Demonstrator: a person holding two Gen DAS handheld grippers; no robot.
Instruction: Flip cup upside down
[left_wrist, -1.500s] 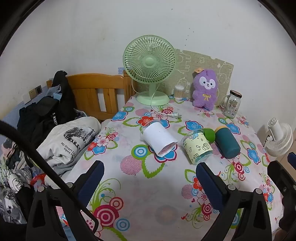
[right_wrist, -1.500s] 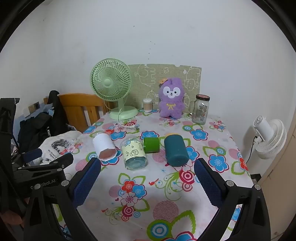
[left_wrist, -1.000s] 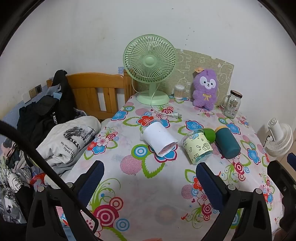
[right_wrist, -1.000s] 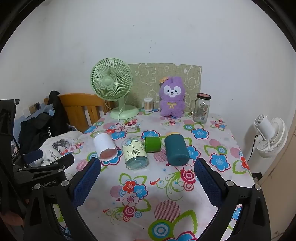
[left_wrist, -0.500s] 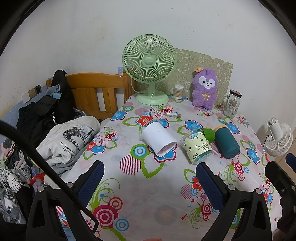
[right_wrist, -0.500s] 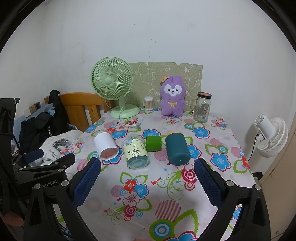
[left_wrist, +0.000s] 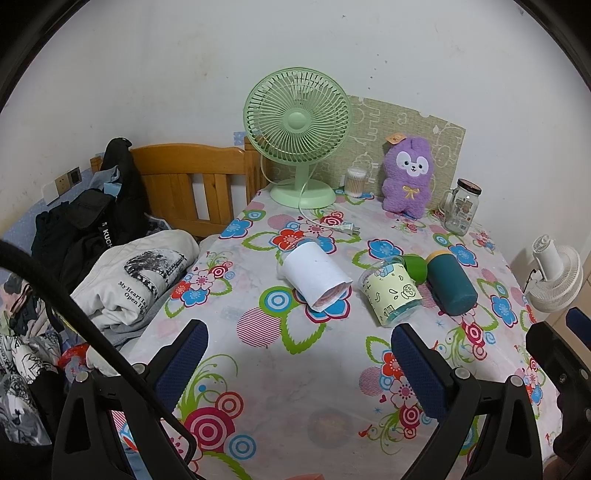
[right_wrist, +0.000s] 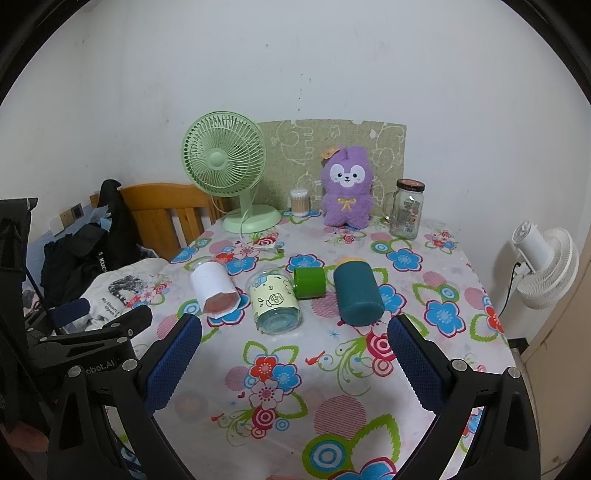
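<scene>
While apart from cups (right_wrist: 275, 304), claws (right_wrist: 293, 363) wide, empty.

Left tongs (left_wrist: 299, 363) gape wide and empty above the near bench (left_wrist: 266, 391). Farther off, a white cup (left_wrist: 314, 275), a yellow-labelled cup (left_wrist: 390, 293) and a teal cup (left_wrist: 451, 282) lie on their sides in a row.

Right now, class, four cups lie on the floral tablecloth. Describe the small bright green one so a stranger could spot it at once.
Start at the pale green desk fan at the back of the flowered tablecloth and come forward to the row of cups lying on their sides. The small bright green plastic cup lies between the clear glass cup with a pale yellow label and the dark teal cylindrical cup. It is the shortest.
</scene>
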